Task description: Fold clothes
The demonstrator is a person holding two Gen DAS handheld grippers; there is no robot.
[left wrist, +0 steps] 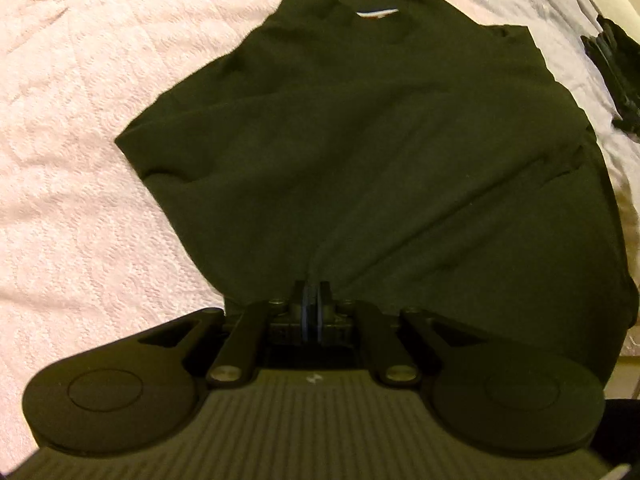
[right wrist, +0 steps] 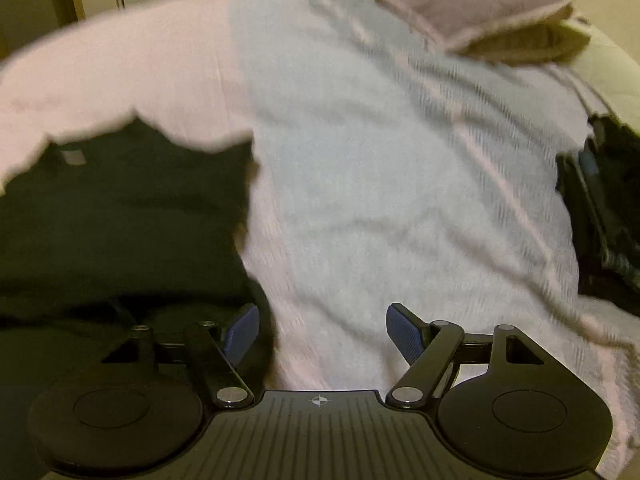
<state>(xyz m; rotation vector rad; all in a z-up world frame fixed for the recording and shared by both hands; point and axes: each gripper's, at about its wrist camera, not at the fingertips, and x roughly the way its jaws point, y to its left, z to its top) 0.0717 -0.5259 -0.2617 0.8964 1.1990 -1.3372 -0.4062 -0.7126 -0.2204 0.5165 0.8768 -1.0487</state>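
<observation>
A dark green T-shirt lies spread on the pale bedspread, collar at the far end with a white label showing. My left gripper is shut on the shirt's near hem, and the cloth bunches into creases at the pinch. In the right wrist view the same shirt lies at the left. My right gripper is open and empty, its blue pads spread wide over the bedspread just beside the shirt's right edge. That view is blurred.
A stack of dark clothes sits at the right edge of the bed; it also shows in the left wrist view. A pillow lies at the far end. A wall and furniture stand beyond the bed.
</observation>
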